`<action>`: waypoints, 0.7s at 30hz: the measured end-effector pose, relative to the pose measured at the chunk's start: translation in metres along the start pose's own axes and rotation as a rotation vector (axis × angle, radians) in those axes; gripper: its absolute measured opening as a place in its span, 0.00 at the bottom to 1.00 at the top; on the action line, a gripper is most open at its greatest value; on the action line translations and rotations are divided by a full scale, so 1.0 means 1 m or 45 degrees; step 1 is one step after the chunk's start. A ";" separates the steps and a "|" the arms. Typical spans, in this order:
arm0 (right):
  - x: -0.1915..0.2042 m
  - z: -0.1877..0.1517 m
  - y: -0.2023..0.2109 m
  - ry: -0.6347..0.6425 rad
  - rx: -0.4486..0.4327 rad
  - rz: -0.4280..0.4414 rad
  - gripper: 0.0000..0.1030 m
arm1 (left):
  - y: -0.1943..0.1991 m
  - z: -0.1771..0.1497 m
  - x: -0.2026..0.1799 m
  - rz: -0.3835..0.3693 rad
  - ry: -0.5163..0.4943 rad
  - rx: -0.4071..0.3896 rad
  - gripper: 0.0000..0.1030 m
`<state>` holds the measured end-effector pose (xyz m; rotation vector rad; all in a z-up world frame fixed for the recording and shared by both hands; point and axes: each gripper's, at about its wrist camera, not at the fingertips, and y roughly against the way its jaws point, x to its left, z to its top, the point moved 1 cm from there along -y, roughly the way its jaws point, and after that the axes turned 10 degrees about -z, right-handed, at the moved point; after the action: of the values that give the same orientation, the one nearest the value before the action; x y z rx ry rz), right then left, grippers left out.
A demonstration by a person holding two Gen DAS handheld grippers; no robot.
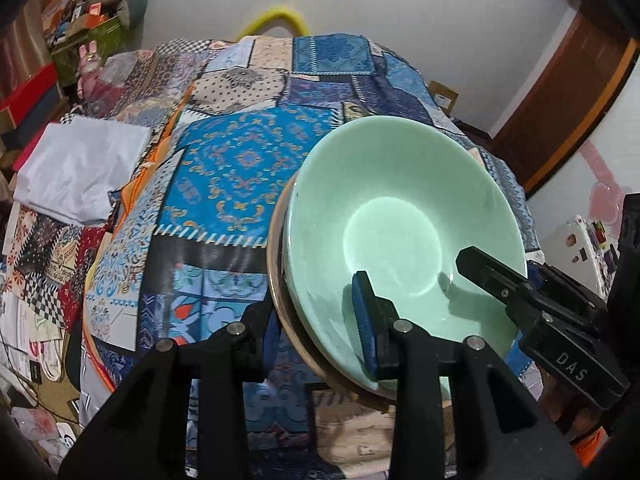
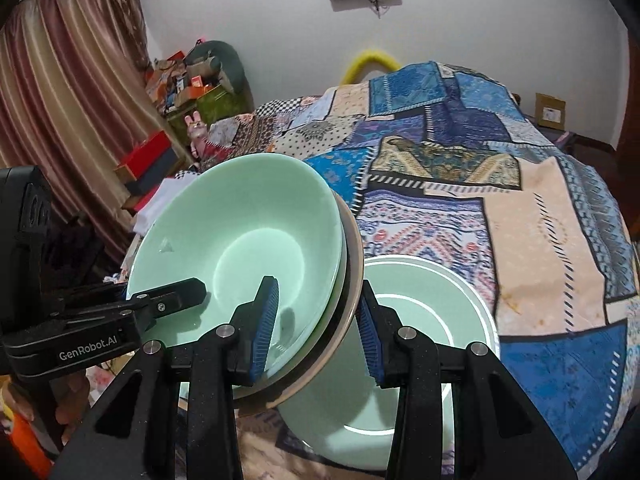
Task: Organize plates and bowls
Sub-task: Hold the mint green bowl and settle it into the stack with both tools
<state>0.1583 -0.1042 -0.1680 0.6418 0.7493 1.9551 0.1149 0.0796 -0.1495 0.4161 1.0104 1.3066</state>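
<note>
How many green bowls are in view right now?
2: one green bowl tilted atop the beige plate, gripped by both grippers; another bowl on the bedspread behind. More may be hidden.

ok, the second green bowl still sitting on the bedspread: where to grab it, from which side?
Take the second green bowl by its rim, one finger inside and one outside the thin wall. It sits upright and open-topped on the bedspread, so come from above at the right-hand rim; the tilted bowl stack held by both grippers overhangs its left side.
</note>
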 end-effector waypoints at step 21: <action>-0.062 -0.026 0.018 -0.132 0.020 -0.072 0.34 | -0.039 -0.011 -0.066 -0.048 -0.127 0.112 0.32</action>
<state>0.1572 -0.1727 -0.1809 0.7178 0.7119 1.8515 0.1339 0.0057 -0.1602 0.5219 0.9901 1.1987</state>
